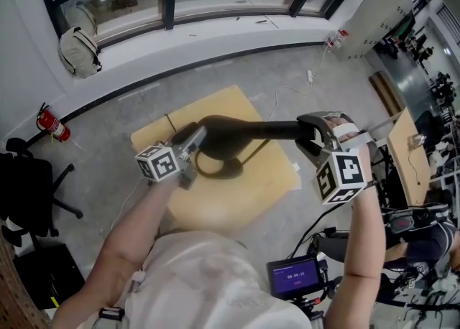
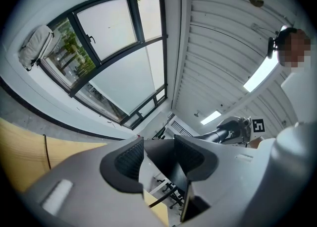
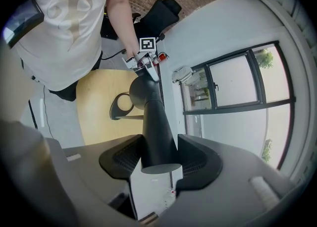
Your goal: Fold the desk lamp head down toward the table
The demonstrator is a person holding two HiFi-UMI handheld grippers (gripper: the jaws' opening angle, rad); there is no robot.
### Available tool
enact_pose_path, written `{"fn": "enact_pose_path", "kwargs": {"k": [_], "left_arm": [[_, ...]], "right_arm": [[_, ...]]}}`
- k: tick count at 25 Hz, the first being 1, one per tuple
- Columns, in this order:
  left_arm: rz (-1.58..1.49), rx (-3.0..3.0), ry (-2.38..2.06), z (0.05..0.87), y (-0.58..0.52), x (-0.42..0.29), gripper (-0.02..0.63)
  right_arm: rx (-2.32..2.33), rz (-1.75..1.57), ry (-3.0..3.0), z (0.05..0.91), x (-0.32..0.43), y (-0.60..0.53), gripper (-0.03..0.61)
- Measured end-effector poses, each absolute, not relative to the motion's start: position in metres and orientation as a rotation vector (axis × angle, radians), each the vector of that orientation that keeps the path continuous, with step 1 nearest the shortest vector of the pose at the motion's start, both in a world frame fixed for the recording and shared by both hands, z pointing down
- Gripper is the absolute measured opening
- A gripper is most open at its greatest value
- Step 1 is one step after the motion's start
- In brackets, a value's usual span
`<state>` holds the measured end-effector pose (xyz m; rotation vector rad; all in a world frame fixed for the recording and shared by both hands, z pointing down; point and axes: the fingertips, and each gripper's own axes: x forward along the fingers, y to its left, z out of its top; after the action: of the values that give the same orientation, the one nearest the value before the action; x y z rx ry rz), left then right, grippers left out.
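A black desk lamp stands on a small wooden table [image 1: 251, 191], its ring base [image 1: 215, 168] flat on the top. The long lamp head [image 1: 266, 131] lies about level above the table. My left gripper [image 1: 194, 141] is shut on the lamp at the joint end, where a dark part [image 2: 166, 164] fills the jaws. My right gripper [image 1: 310, 133] is shut on the free end of the lamp head [image 3: 156, 137]. In the right gripper view the head runs away to the joint [image 3: 142, 90], with the ring base [image 3: 124, 104] beneath it.
Grey floor surrounds the table. A fire extinguisher [image 1: 52, 125] and a backpack [image 1: 77, 51] sit by the window wall, and a black chair [image 1: 32, 184] stands at the left. A device with a lit screen [image 1: 295, 276] and cables lie near the person's right side.
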<state>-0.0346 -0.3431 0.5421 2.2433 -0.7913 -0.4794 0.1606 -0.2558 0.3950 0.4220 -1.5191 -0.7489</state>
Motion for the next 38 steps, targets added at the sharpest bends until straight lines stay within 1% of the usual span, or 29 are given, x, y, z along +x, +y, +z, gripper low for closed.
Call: {"fn": "enact_pose_path", "kwargs": {"k": [36, 37, 38], "left_arm": [[-0.416, 2.271, -0.738, 0.569, -0.334, -0.008, 0.192], [-0.414, 2.298, -0.732, 0.566, -0.332, -0.007, 0.188], [-0.409, 2.333, -0.727, 0.562, -0.33, -0.005, 0.129]], "right_arm": [[0.315, -0.766, -1.379, 0.393, 0.157, -0.257, 0.241], [0.313, -0.767, -1.375, 0.393, 0.156, -0.257, 0.241], [0.312, -0.767, -1.372, 0.393, 0.156, -0.257, 0.241]]}}
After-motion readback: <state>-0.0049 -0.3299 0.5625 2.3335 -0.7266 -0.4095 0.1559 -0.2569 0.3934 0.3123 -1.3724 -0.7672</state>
